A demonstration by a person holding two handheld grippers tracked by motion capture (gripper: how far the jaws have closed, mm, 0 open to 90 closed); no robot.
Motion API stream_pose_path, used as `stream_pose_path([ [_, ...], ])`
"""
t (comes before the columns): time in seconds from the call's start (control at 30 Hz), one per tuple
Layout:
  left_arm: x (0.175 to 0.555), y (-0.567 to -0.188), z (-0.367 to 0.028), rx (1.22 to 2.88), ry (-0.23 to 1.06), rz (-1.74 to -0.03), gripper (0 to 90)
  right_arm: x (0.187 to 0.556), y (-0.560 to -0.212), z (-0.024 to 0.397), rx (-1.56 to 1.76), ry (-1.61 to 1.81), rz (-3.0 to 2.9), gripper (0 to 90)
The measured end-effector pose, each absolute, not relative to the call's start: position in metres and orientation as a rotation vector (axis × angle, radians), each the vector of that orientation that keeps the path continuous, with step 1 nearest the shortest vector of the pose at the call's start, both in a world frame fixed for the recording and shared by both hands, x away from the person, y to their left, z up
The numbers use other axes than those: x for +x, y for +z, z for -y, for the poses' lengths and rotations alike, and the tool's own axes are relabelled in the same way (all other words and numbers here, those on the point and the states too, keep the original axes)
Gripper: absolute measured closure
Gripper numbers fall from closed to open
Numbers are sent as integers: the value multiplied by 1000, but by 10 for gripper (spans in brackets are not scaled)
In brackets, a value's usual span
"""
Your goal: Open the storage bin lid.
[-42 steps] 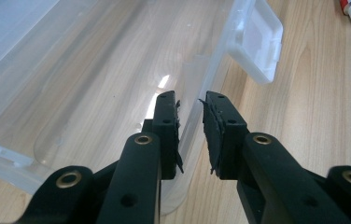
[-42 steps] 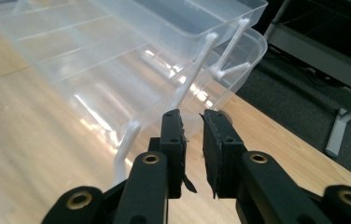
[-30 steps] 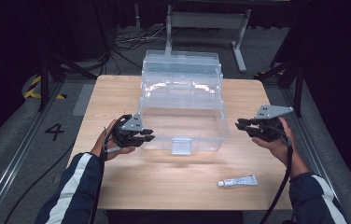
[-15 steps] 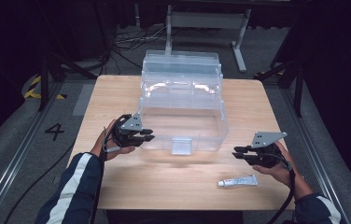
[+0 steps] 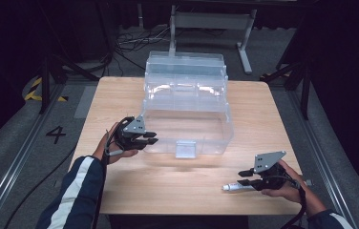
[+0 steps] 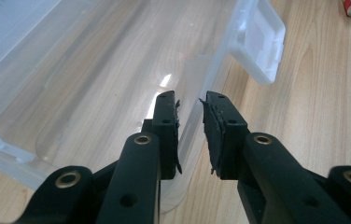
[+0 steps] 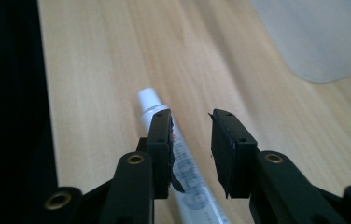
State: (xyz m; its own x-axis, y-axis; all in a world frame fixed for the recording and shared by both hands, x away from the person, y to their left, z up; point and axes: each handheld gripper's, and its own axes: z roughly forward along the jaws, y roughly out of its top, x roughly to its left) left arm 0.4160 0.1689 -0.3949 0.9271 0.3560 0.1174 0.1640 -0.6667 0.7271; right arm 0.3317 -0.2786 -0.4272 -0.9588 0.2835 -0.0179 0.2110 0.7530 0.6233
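A clear plastic storage box stands open in the middle of the wooden table. My left gripper is at its front left corner. In the left gripper view one jaw is inside the box and one outside, and the left gripper is shut on the wall. A white tube lies near the table's front right edge. My right gripper hovers low over it. Its jaws have just been opening. In the right gripper view the tube runs under the left jaw of the open gripper, and the pads do not press on it.
The box's white latch flap hangs at its front wall, also in the left gripper view. Behind the table stand a metal frame and cables on the dark floor. Bare table lies between the box and the tube.
My right gripper has come down from beside the box's right side to the tube at the front right. Its jaws stand wider. The left gripper and the box have not moved.
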Motion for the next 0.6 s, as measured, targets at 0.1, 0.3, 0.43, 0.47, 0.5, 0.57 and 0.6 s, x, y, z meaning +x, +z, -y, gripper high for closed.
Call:
stream_pose_path([
  [0.1, 416, -395, -169, 2307, 320, -366, 751, 330, -432, 274, 367, 948, -2881, 655],
  [0.3, 416, -395, -169, 2305, 318, -371, 749, 329, -439, 267, 307, 872, -2948, 608],
  [0.43, 416, -395, -169, 2307, 320, -372, 744, 331, -440, 264, 298, 812, -2966, 588],
  [0.47, 416, -396, -169, 2312, 319, -375, 744, 332, -441, 263, 288, 788, -2972, 588],
  [0.5, 416, -396, -169, 2311, 320, -375, 740, 332, -441, 261, 287, 765, -2978, 587],
  [0.57, 416, -396, -168, 2312, 319, -376, 736, 334, -442, 257, 268, 709, -2975, 603],
  [0.6, 416, -396, -168, 2314, 320, -373, 734, 334, -442, 257, 259, 700, -2979, 606],
])
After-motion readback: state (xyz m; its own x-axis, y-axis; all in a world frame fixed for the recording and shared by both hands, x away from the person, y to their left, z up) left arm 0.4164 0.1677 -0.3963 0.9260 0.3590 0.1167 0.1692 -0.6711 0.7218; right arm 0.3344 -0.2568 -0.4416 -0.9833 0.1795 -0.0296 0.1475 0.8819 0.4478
